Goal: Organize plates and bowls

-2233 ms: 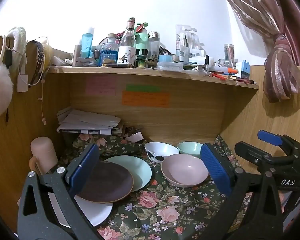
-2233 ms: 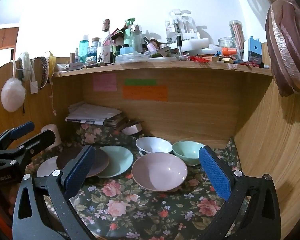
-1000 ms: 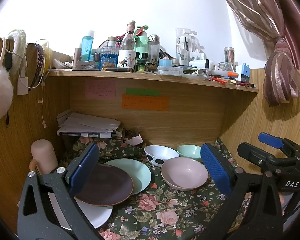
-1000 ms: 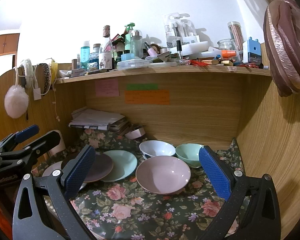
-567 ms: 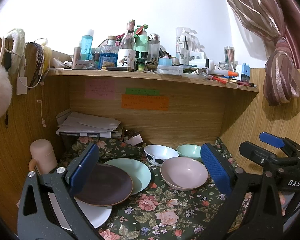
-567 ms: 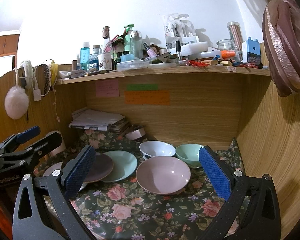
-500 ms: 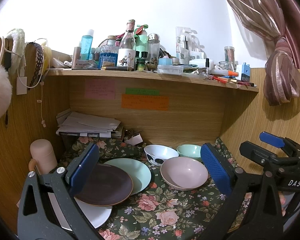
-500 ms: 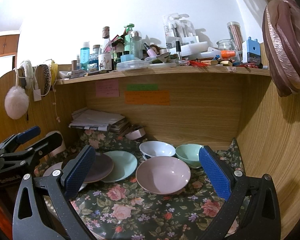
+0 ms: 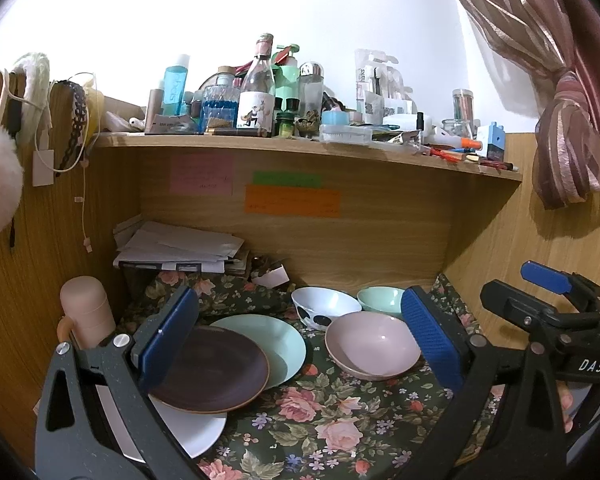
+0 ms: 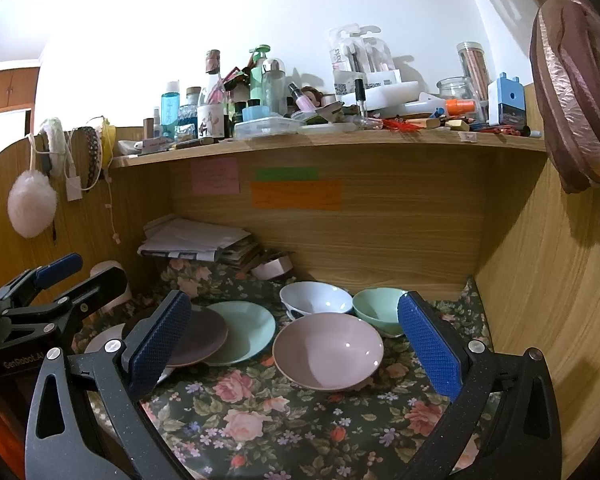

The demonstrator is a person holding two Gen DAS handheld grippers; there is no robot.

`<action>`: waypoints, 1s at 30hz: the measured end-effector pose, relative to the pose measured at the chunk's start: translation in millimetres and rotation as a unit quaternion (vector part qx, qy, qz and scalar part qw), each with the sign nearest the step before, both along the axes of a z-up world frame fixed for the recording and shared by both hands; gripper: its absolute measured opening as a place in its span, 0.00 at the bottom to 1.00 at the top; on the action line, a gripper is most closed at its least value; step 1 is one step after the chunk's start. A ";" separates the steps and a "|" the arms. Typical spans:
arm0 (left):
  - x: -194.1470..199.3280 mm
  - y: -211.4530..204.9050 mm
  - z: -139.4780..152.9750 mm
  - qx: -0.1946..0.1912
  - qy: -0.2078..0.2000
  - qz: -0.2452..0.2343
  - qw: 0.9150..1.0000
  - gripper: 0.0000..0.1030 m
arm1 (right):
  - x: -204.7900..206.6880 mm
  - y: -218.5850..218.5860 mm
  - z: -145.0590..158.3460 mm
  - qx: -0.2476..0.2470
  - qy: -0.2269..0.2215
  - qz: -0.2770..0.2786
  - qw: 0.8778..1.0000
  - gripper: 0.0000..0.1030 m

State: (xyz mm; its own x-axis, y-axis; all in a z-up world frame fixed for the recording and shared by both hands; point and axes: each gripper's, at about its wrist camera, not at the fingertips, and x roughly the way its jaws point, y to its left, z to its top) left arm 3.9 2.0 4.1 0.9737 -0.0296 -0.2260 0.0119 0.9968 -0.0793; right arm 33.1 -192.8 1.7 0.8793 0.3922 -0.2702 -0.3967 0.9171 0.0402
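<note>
On the floral cloth lie three overlapping plates: a white plate (image 9: 188,428) at the front left, a dark brown plate (image 9: 216,368) on it, and a mint plate (image 9: 276,340) behind. A pink bowl (image 9: 372,344) sits right of them, with a white spotted bowl (image 9: 324,308) and a mint bowl (image 9: 380,298) behind it. My left gripper (image 9: 296,336) hangs open above the plates, holding nothing. My right gripper (image 10: 292,340) is open in front of the pink bowl (image 10: 328,350), also empty. The mint bowl (image 10: 376,308) is partly behind its right finger.
A wooden back wall, side panels and an overhead shelf (image 9: 300,152) crowded with bottles box in the space. A paper stack (image 9: 176,248) lies at the back left, a beige cylinder (image 9: 86,312) at the left wall. A curtain (image 9: 560,140) hangs at the right.
Both grippers have drawn back and risen slightly over the last two seconds; the dishes have not moved. In the last half second nothing visibly shifted.
</note>
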 end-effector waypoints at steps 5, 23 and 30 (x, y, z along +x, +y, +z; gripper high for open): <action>5.2 5.0 -6.6 -0.001 0.005 0.006 1.000 1.00 | 8.8 7.4 -3.9 -0.001 0.006 0.006 1.000 1.00; 53.4 79.8 -63.9 -0.012 0.102 0.090 0.991 1.00 | 64.5 69.6 -44.2 -0.028 0.062 0.077 0.995 1.00; 72.8 114.1 -96.0 -0.019 0.142 0.118 0.983 1.00 | 92.2 99.1 -70.1 -0.045 0.104 0.110 0.987 1.00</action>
